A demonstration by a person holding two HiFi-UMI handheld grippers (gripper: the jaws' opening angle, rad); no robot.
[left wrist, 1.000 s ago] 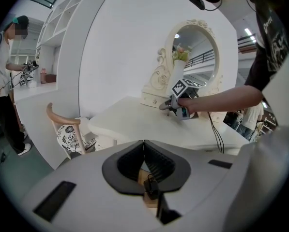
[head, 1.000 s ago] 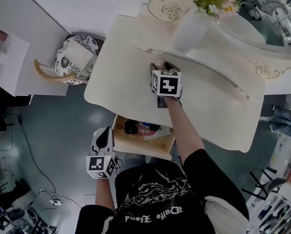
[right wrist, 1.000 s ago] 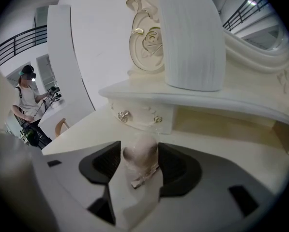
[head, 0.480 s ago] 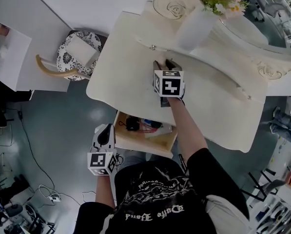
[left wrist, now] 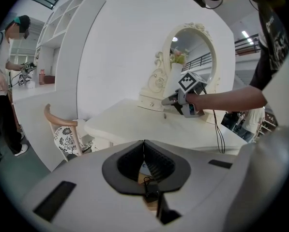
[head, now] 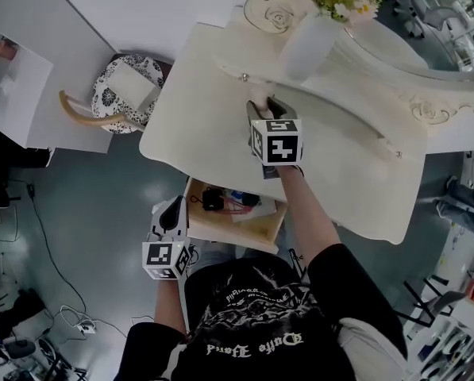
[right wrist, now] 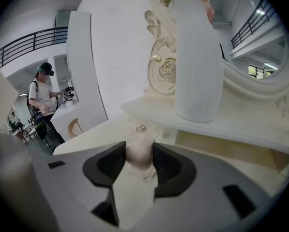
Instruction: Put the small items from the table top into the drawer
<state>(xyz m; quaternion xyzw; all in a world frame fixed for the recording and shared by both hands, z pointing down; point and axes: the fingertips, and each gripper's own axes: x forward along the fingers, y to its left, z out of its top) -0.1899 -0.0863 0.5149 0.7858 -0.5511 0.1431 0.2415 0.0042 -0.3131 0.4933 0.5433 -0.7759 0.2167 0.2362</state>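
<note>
1. Evidently, right gripper (head: pixel 267 107) fingers, just closed, are clamped on a pink puff (right wrist: pixel 138 154) over the worktop (head: pixel 197 117), upper centre, for carrying.
2. Meanwhile, left gripper (head: pixel 171 217) fingers are held together, empty, beside the open drawer (head: pixel 230 242), clear of it.

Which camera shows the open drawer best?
The head view: the drawer is seen from above, open, with small items inside. The left gripper view shows only a sliver between its fingers; the right gripper view shows none of it.

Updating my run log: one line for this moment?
right gripper: just closed on pink puff, at table | left gripper: shut, empty | drawer: open
</note>
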